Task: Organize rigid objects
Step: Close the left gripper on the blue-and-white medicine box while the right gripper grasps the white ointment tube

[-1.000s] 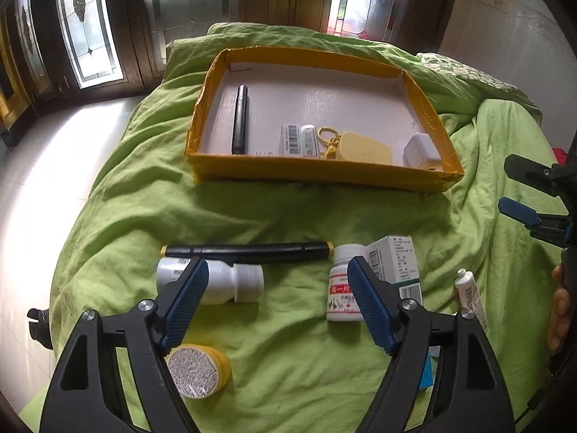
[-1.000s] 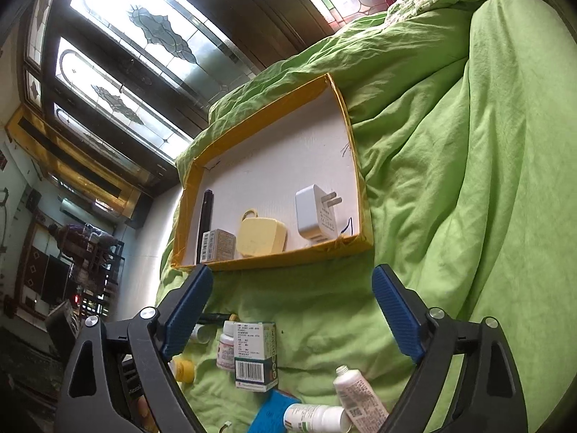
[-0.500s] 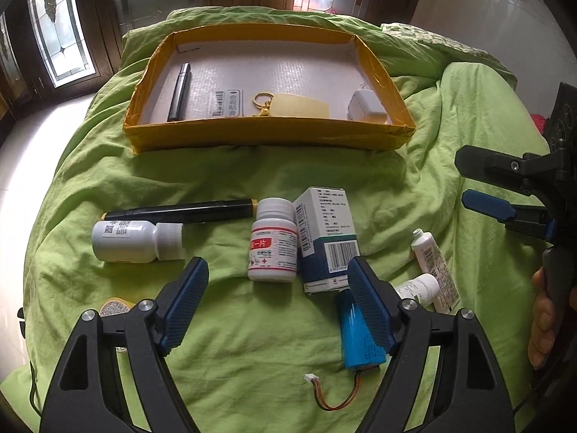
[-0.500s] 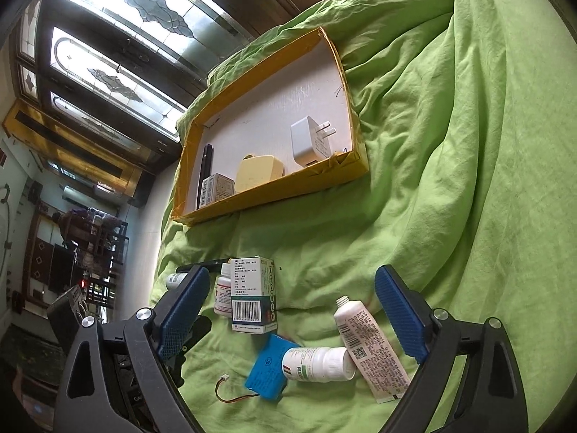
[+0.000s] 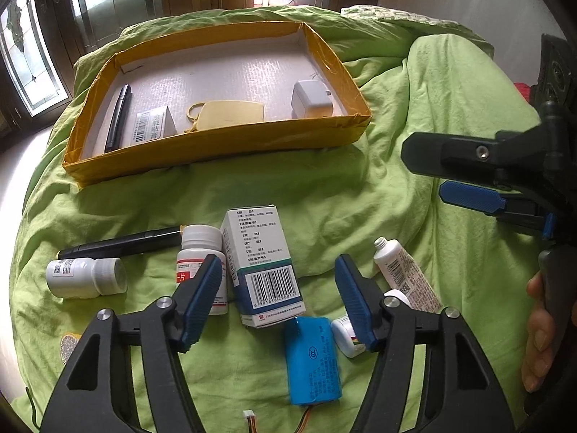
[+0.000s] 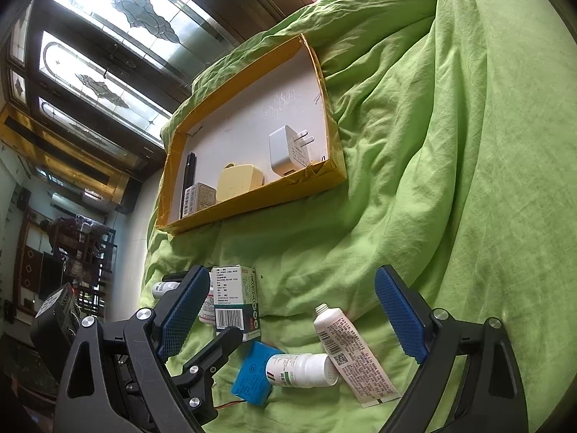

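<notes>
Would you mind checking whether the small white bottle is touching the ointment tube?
Touching. In the right wrist view the bottle's cap end presses against the tube's side, no green cover showing between them; the left wrist view hides this behind the left jaws.

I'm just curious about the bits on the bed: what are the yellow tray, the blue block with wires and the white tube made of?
The yellow tray looks like cardboard wrapped in glossy tape, wrinkled at the corners. The blue block seems a shrink-wrapped battery pack, smooth and slightly shiny. The white tube is probably soft plastic or laminate, with a crimped flat end.
</notes>
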Demonstrator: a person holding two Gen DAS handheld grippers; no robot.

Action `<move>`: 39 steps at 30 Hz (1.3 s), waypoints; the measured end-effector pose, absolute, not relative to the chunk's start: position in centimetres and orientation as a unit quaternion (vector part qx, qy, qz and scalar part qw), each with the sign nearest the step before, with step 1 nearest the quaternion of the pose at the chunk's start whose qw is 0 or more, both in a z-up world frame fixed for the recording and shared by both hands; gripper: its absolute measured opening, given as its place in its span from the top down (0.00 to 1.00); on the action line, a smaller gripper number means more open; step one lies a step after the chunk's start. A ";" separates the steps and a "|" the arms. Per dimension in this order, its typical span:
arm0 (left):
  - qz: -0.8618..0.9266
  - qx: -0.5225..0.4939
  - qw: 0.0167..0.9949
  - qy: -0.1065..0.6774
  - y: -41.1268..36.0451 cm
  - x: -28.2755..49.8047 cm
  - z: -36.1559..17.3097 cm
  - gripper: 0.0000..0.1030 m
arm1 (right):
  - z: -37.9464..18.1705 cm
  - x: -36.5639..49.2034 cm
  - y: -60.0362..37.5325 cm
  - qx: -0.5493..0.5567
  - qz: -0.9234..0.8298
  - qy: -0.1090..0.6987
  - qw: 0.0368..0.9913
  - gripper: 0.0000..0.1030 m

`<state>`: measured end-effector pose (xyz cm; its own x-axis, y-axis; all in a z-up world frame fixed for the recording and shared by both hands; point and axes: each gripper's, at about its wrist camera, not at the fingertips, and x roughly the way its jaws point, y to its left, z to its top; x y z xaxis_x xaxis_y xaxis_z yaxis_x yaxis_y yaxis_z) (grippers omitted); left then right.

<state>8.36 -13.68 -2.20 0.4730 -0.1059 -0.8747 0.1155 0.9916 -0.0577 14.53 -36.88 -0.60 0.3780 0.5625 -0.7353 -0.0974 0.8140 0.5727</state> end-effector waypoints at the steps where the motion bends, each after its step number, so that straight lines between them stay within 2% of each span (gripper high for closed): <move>1: -0.062 0.009 0.853 0.518 -13.8 8.8 -2.8 0.48 | -0.6 14.5 -36.9 0.224 0.206 0.518 0.799 0.12; 4: -0.051 0.010 0.845 0.533 -13.7 9.9 -4.1 0.53 | -0.5 14.4 -36.8 0.221 0.204 0.518 0.801 0.12; 5: -0.048 0.006 0.843 0.535 -13.5 10.1 -4.3 0.61 | -0.6 14.4 -36.7 0.219 0.203 0.518 0.801 0.12; 8: -0.056 -0.038 0.843 0.533 -11.9 9.7 -4.1 0.65 | -0.6 14.5 -36.5 0.213 0.202 0.521 0.802 0.12; 15: -0.091 -0.059 0.853 0.511 -8.3 4.2 -2.1 0.68 | -1.9 14.5 -34.2 0.136 0.214 0.568 0.783 0.12; 17: -0.097 -0.058 0.856 0.505 -7.3 2.4 -2.0 0.68 | -2.0 14.2 -33.5 0.112 0.223 0.578 0.777 0.17; 19: -0.101 -0.073 0.851 0.510 -6.8 1.8 -2.4 0.68 | -1.8 13.8 -33.1 0.083 0.217 0.584 0.778 0.34; 21: -0.095 -0.076 0.850 0.513 -6.6 2.1 -2.8 0.68 | -2.0 13.5 -33.0 0.053 0.201 0.592 0.778 0.44; 24: -0.092 -0.079 0.849 0.514 -6.8 2.5 -3.1 0.68 | -3.2 13.1 -33.0 0.040 0.199 0.614 0.763 0.52; 27: -0.090 -0.086 0.845 0.519 -6.6 2.5 -3.5 0.68 | -4.5 12.6 -32.5 0.014 0.199 0.633 0.748 0.52; 29: -0.086 -0.091 0.846 0.518 -6.4 2.5 -3.4 0.68 | -5.3 12.7 -32.0 -0.004 0.191 0.639 0.745 0.62; 30: -0.085 -0.094 0.846 0.518 -6.2 2.4 -3.4 0.68 | -5.7 12.8 -31.9 -0.011 0.185 0.642 0.744 0.71; 32: -0.082 -0.100 0.847 0.516 -6.0 2.4 -3.4 0.68 | -5.6 13.0 -32.0 -0.002 0.184 0.635 0.750 0.71; 36: -0.073 -0.101 0.851 0.511 -5.8 3.3 -3.4 0.66 | -2.9 13.2 -32.6 0.042 0.211 0.573 0.791 0.72; 39: -0.058 -0.092 0.855 0.507 -6.0 4.7 -3.5 0.66 | -2.8 13.9 -33.0 0.083 0.218 0.565 0.792 0.72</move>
